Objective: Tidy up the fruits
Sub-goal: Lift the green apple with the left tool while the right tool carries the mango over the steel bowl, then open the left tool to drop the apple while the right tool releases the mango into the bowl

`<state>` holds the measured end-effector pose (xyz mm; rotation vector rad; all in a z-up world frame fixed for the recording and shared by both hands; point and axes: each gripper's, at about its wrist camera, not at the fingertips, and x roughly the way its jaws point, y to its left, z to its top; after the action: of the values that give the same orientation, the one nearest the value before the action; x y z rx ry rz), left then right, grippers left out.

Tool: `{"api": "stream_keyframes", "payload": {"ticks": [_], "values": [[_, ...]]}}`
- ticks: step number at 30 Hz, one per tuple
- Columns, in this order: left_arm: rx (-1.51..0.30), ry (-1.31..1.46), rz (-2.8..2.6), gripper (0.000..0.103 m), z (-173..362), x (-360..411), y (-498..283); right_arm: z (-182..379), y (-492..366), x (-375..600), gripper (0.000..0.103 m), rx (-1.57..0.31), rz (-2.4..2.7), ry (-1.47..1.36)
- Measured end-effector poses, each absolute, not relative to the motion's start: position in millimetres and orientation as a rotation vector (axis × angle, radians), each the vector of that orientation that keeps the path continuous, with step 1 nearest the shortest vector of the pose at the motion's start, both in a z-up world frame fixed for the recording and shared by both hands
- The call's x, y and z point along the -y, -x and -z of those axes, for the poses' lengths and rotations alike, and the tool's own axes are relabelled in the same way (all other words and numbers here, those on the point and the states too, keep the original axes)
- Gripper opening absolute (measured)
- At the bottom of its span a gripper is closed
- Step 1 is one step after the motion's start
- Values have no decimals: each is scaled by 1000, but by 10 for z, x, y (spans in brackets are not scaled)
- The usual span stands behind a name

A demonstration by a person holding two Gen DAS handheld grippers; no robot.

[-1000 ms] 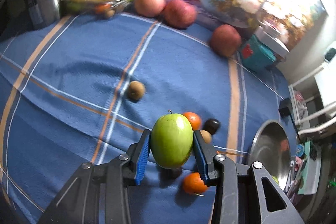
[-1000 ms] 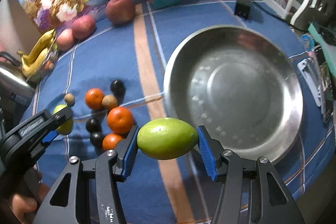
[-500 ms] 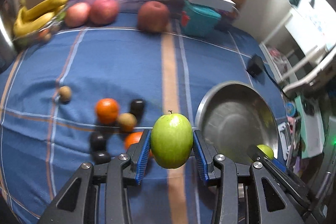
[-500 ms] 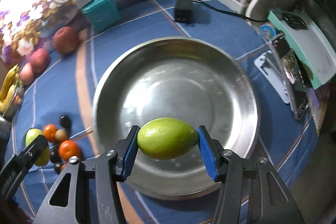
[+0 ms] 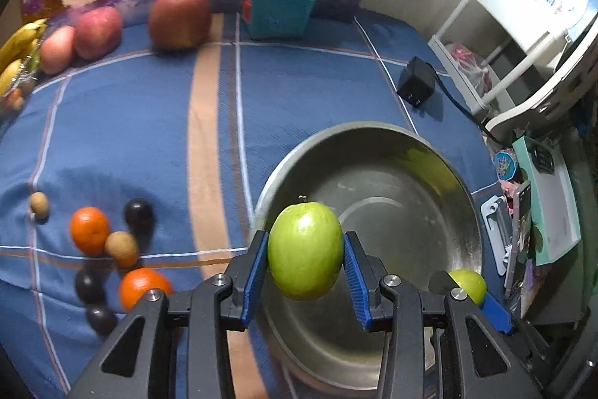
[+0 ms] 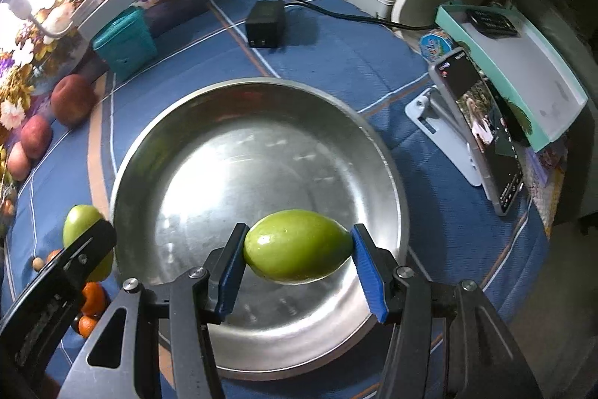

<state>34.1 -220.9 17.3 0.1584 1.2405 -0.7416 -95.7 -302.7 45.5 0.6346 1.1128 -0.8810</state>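
My left gripper (image 5: 305,277) is shut on a green apple (image 5: 304,249), held stem up above the near left rim of a steel bowl (image 5: 422,174). My right gripper (image 6: 297,273) is shut on a second green fruit (image 6: 297,243), held sideways over the near part of the same bowl (image 6: 231,137). The right gripper's fruit shows at the bowl's right in the left wrist view (image 5: 469,285); the left gripper's apple shows at the bowl's left in the right wrist view (image 6: 80,221). The bowl holds nothing.
Oranges (image 5: 89,229), dark plums (image 5: 138,212) and small brown fruits (image 5: 121,247) lie left of the bowl on the blue cloth. Red apples (image 5: 179,17), bananas (image 5: 18,43) and a teal box (image 5: 280,4) stand at the back. A black adapter (image 6: 265,25) and a phone on a stand (image 6: 482,133) are right.
Both grippers moved right with their fruit: the left from above the small fruits to the bowl's left rim, the right from the bowl's left edge to over the bowl.
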Motion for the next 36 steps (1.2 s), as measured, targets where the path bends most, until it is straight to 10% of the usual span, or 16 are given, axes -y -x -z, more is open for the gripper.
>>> {"api": "stream_keyframes", "payload": {"ticks": [36], "values": [[-1267,-185,697,43,14,2304,-483,-269,961,3128,57,-1158,841,-653]]}}
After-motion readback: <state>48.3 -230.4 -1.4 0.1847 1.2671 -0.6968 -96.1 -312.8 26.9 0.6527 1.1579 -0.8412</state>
